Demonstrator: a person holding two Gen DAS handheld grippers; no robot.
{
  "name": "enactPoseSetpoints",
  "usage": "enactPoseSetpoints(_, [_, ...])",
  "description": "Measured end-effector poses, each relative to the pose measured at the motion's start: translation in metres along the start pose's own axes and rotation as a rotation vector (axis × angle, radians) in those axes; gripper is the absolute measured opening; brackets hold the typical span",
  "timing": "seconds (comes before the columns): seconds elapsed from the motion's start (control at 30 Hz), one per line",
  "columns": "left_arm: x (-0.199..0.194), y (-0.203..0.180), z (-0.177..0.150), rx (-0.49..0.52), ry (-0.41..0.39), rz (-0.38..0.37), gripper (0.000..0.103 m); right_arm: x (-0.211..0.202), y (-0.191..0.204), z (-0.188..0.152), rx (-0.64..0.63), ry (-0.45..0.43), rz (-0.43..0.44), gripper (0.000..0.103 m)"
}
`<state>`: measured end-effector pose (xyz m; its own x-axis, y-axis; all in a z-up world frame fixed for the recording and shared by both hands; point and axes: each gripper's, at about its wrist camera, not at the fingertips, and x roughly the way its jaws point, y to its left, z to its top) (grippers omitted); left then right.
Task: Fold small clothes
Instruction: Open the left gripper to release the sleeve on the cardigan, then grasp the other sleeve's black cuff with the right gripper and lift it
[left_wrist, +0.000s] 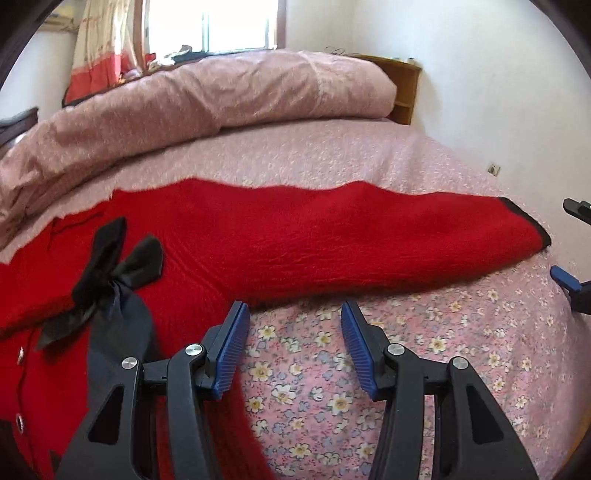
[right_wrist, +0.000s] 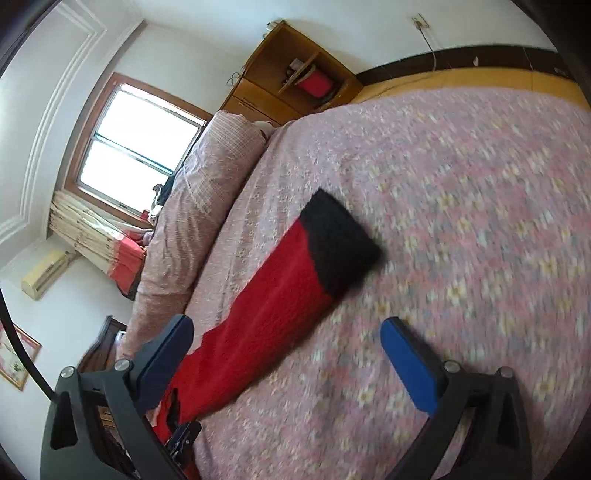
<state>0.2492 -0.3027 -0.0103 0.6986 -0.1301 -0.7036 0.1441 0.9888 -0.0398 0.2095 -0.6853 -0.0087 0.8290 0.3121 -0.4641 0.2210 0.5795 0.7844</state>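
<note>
A small red knit cardigan (left_wrist: 258, 243) with a black bow (left_wrist: 110, 273) lies flat on the pink floral bedspread (left_wrist: 369, 369). Its sleeve stretches out to the right and ends in a black cuff (left_wrist: 524, 218). My left gripper (left_wrist: 293, 332) is open and empty, just below the sleeve near the armpit. In the right wrist view the sleeve (right_wrist: 266, 314) and black cuff (right_wrist: 336, 240) lie ahead. My right gripper (right_wrist: 288, 354) is open and empty, hovering above the sleeve's lower part. It also shows at the left wrist view's right edge (left_wrist: 572, 251).
A rolled pink quilt (left_wrist: 184, 110) lies along the far side of the bed. A wooden bedside cabinet (right_wrist: 295, 81) stands at the head by the white wall. A window (right_wrist: 136, 147) and curtain are beyond the quilt.
</note>
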Motion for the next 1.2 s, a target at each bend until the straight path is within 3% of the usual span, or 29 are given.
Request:
enactPoseSetpoints(0.2, [0.006,0.008,-0.002,-0.037,0.024,-0.031,0.046,0.024,0.001,0.018,-0.047,0.043,-0.031,0.103])
enactPoseSetpoints(0.43, [0.010,0.001,-0.003,0.000,0.038,-0.006,0.050,0.036,-0.004,0.038,-0.042,-0.010,0.027,0.103])
enactPoseSetpoints(0.73, [0.010,0.001,-0.003,-0.002,0.043,-0.015,0.052,0.043,0.007,0.034,-0.083,0.017,0.026,0.103])
enactPoseSetpoints(0.93, [0.011,0.001,-0.003,-0.003,0.044,-0.017,0.052,0.047,0.008,0.034,-0.089,-0.015,0.008,0.100])
enactPoseSetpoints(1.0, [0.011,0.001,-0.003,-0.003,0.044,-0.017,0.052,0.047,0.008,0.034,-0.104,-0.017,-0.002,0.091])
enactPoseSetpoints(1.03, [0.011,0.001,-0.003,-0.003,0.044,-0.016,0.052,0.047,0.007,0.033,-0.112,-0.024,-0.017,0.077])
enactPoseSetpoints(1.07, [0.011,0.001,-0.003,-0.003,0.044,-0.016,0.052,0.047,0.006,0.032,-0.129,-0.032,-0.044,0.055])
enactPoseSetpoints(1.13, [0.011,0.001,-0.003,-0.004,0.045,-0.018,0.053,0.047,-0.002,0.028,-0.143,-0.047,-0.086,0.027])
enactPoseSetpoints(1.17, [0.011,0.001,-0.003,-0.004,0.045,-0.017,0.053,0.046,-0.010,0.028,-0.108,-0.061,-0.087,0.019])
enactPoseSetpoints(1.2, [0.011,0.001,-0.003,-0.004,0.045,-0.017,0.053,0.044,-0.017,0.030,-0.063,-0.065,-0.059,0.018])
